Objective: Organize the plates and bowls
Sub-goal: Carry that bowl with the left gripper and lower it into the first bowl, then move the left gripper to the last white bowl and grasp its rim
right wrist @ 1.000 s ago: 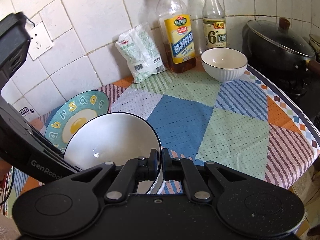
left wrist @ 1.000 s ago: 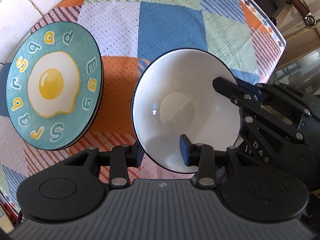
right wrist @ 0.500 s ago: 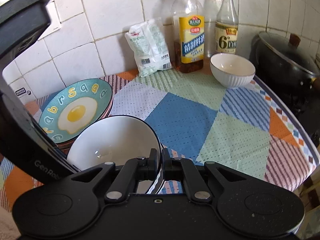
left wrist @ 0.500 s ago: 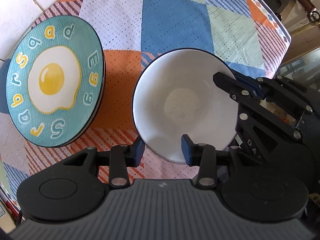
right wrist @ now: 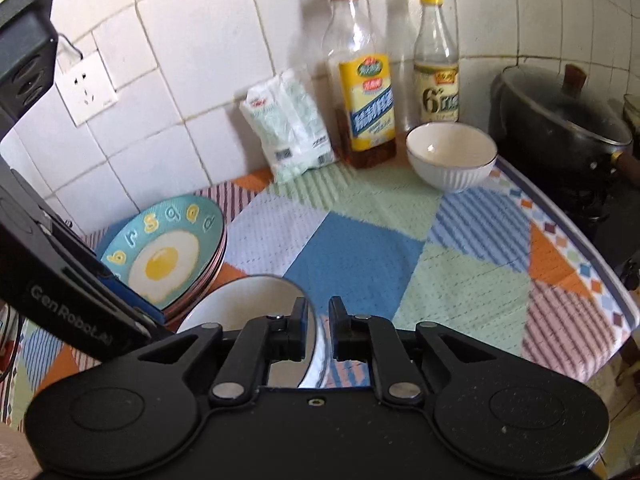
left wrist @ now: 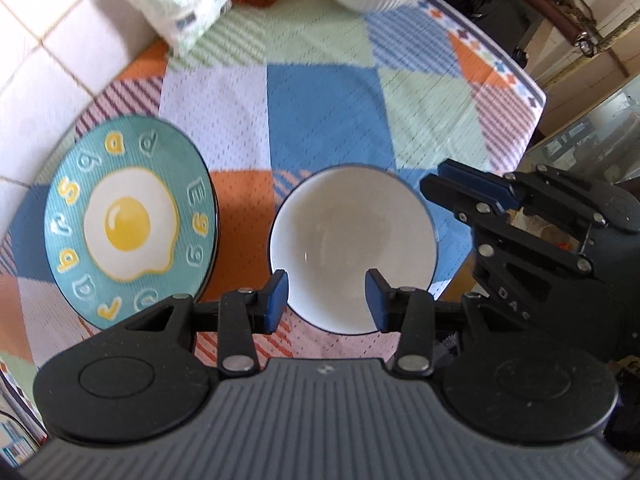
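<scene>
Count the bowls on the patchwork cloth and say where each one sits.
2: a black-rimmed bowl beside the egg plate; a ribbed bowl near the bottles. None visibly hidden.

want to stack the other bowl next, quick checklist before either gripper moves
1. Right gripper off the black-rimmed bowl: not ok, jaws opening, rim between them.
2. Left gripper free: ok, open, above the bowl, pads not touching.
3. Black-rimmed bowl upright on the cloth: ok.
4. Egg plate clear of the bowl: ok, a gap.
5. Ribbed bowl reachable: ok, open cloth before it.
6. Bottles close behind it: cannot tell the clearance.
</scene>
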{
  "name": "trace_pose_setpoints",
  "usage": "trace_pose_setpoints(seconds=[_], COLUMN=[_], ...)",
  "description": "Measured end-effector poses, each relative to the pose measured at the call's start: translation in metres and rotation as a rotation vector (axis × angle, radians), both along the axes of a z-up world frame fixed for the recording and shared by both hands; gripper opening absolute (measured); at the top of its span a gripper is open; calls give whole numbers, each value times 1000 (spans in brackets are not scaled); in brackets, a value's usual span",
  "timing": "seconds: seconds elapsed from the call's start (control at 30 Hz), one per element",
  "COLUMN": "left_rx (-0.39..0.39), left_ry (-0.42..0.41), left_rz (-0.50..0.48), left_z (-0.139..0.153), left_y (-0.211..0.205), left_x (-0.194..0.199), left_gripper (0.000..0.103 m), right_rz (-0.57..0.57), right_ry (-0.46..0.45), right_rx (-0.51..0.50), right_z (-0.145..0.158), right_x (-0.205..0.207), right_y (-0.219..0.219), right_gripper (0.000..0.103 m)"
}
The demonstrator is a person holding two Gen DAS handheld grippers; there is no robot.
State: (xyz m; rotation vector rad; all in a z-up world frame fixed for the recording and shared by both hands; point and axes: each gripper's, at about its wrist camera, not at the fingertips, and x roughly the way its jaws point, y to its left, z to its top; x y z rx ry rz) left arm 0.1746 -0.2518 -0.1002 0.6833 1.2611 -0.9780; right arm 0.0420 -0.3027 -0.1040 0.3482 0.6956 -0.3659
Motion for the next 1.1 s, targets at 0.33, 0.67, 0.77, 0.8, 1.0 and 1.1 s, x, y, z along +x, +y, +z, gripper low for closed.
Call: trace_pose_setpoints(seconds=[0.33, 0.67, 0.77, 0.8, 1.0, 1.1], left_rx=[-30, -90, -106, -107, -129, -145], left_ry=[-12, -39, -38, -40, -59, -74], left_rz=[0, 45, 82, 98, 210, 253], left_z=[15, 31, 38, 39, 39, 36], left_y=[-16, -54, -72, -78, -109, -124], left_x=[-2, -13, -15, -14, -3, 3], left_gripper=[41, 41, 41, 41, 48, 54], right_rz=[-53, -50, -35, -37, -7, 25], right_ry=[-50, -53, -79, -88, -63, -22], right_rx=[-8, -107, -120, -120, -140, -127], right_z=[14, 14, 17, 17, 2, -9], right_x=[-29, -20, -12, -10, 6, 13], right_y=[-20, -78, -103, -111, -162, -184], right_gripper=[23, 63, 68, 70, 73, 73])
